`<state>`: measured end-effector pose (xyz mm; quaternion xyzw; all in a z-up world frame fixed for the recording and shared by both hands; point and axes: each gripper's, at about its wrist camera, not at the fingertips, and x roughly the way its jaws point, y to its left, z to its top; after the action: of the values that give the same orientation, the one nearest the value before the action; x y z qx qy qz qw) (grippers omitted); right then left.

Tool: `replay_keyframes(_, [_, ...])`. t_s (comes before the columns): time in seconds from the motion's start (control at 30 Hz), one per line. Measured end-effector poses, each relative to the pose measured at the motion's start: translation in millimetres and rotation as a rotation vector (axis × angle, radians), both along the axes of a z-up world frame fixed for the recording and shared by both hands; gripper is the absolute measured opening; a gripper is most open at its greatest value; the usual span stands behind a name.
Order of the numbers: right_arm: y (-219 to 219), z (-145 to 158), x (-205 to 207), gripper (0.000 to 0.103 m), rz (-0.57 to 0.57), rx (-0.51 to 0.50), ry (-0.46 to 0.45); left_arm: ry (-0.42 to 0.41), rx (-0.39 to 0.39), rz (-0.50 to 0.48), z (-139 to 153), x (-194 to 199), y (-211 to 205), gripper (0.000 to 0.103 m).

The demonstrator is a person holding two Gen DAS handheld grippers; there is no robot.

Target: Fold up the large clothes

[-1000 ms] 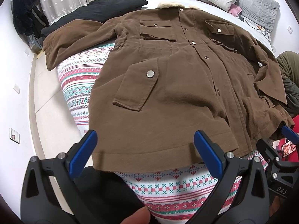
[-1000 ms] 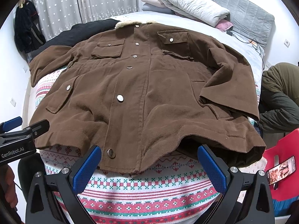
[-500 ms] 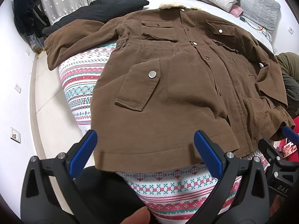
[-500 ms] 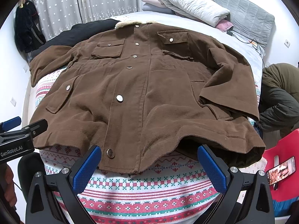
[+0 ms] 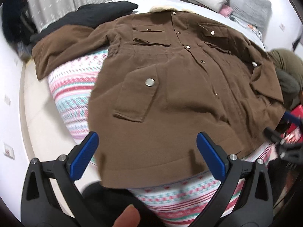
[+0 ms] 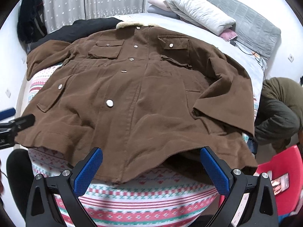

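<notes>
Brown matt coat (image 6: 140, 102) of soft brushed cloth, faintly napped, with pale fleecy collar (image 6: 125, 25) and shiny round metal snaps (image 6: 109, 103). Beneath, knit-look patterned blanket (image 6: 144, 194) in red, white and teal, matt. Grey quilted cloth headboard (image 6: 253, 30); crinkled white pillow (image 6: 198, 17). Glossy red plastic chair (image 6: 284, 168). Matt black plastic gripper frames with textured blue pads (image 6: 88, 172) and bright metal screws (image 5: 62, 158).
</notes>
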<state>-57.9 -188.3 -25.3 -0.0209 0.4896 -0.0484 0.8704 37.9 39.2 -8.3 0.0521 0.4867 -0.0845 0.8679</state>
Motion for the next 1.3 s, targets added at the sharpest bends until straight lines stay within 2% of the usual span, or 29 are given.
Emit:
replay_keyframes(0.13, [-17.6, 1.3, 6.6, 0.103, 0.038, 0.016, 0.029, 0.011, 0.006, -0.008, 1.9, 14.0, 21.6, 0.103])
replay_keyframes(0.27, [-40.6, 2.6, 17.7, 0.103, 0.046, 0.007, 0.058, 0.069, -0.007, -0.023, -3.1, 34.6, 46.2, 0.103])
replay_keyframes(0.37, [-67.6, 6.3, 27.9, 0.103, 0.021, 0.010, 0.072, 0.159, -0.042, 0.012, -14.9, 53.5, 67.2, 0.103])
replay_keyframes(0.5, [-101.2, -0.6, 42.3, 0.103, -0.017, 0.078, 0.109, 0.200, -0.066, 0.038, -38.9, 72.0, 84.8, 0.103])
replay_keyframes(0.6, [-121.5, -17.9, 52.1, 0.103, -0.044, 0.112, 0.167, 0.254, -0.122, 0.030, -60.9, 78.9, 90.3, 0.102])
replay_keyframes(0.7, [-138.0, -39.2, 56.6, 0.103, -0.079, 0.126, 0.235, 0.294, -0.225, 0.008, -78.0, 78.1, 91.0, 0.100])
replay_keyframes(0.73, [-143.7, -48.8, 56.4, 0.103, -0.088, 0.128, 0.258, 0.294, -0.262, 0.005, -82.4, 77.1, 91.4, 0.100])
replay_keyframes(0.83, [-158.2, -75.7, 53.4, 0.103, -0.122, 0.158, 0.310, 0.234, -0.284, 0.005, -85.1, 71.5, 90.9, 0.100])
replay_keyframes(0.9, [-171.9, -101.0, 49.9, 0.103, -0.167, 0.250, 0.362, 0.207, -0.263, -0.018, -85.5, 67.3, 88.6, 0.100])
replay_keyframes(0.97, [-184.5, -110.9, 42.4, 0.103, -0.215, 0.339, 0.323, 0.190, -0.250, -0.053, -83.8, 58.6, 85.6, 0.100])
replay_keyframes(1.07, [-185.2, -105.8, 34.3, 0.103, -0.193, 0.336, 0.295, 0.214, -0.307, -0.082, -81.7, 51.7, 86.1, 0.099])
replay_keyframes(1.13, [-185.1, -105.4, 27.8, 0.103, -0.207, 0.354, 0.306, 0.238, -0.381, -0.101, -78.8, 46.6, 85.6, 0.094])
replay_keyframes(1.17, [-185.5, -104.9, 25.0, 0.102, -0.217, 0.370, 0.310, 0.253, -0.473, -0.119, -77.1, 42.9, 88.2, 0.088])
replay_keyframes(1.2, [-185.1, -103.2, 21.0, 0.093, -0.226, 0.384, 0.304, 0.280, -0.561, -0.139, -78.4, 42.1, 88.2, 0.074])
replay_keyframes(1.23, [-184.4, -100.1, 16.7, 0.077, -0.229, 0.389, 0.289, 0.327, -0.648, -0.152, -81.6, 40.9, 86.5, 0.067])
replay_keyframes(1.27, [-182.5, -93.3, 12.4, 0.068, -0.228, 0.396, 0.265, 0.366, -0.699, -0.140, -85.7, 39.3, 83.7, 0.050])
replay_keyframes(1.3, [-179.9, -85.1, 8.9, 0.045, -0.216, 0.407, 0.243, 0.368, -0.680, -0.125, -86.4, 38.9, 81.4, 0.021])
